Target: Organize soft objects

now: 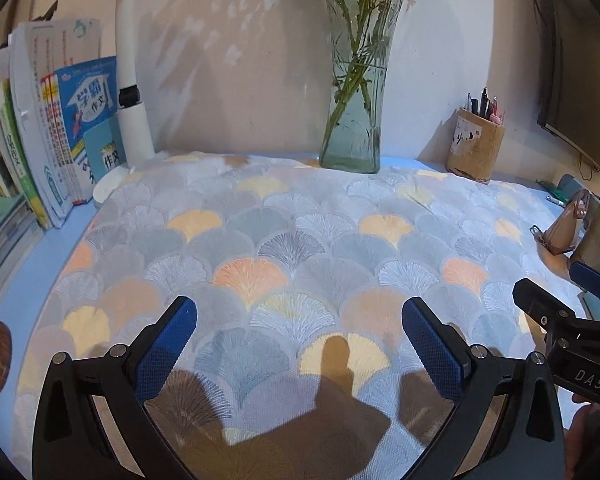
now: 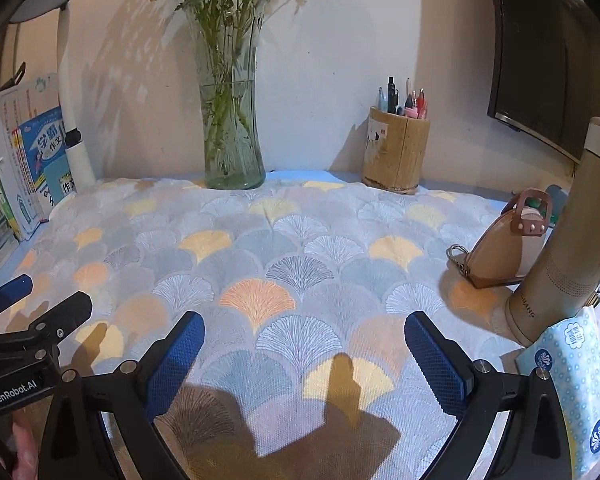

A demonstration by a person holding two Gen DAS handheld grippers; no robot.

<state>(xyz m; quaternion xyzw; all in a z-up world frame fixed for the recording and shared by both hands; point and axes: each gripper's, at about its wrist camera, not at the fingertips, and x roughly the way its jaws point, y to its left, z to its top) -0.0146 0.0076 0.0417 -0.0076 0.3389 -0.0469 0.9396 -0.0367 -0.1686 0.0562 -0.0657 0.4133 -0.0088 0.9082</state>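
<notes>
Left tool (image 1: 299, 332) spread wide, right tool (image 2: 304, 346) likewise, both empty above patterned cloth (image 1: 284, 240)

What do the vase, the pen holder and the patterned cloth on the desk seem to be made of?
Vase: clear glass, stems showing through.
Pen holder: probably bamboo or wood, matt tan grain.
Patterned cloth: woven fabric, visible weave and soft wrinkles.

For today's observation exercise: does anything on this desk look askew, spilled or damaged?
Nothing is spilled or broken. The patterned cloth lies spread flat, and the vase and pen pot stand upright. Only the small tan pouch leans against the flask.
</notes>
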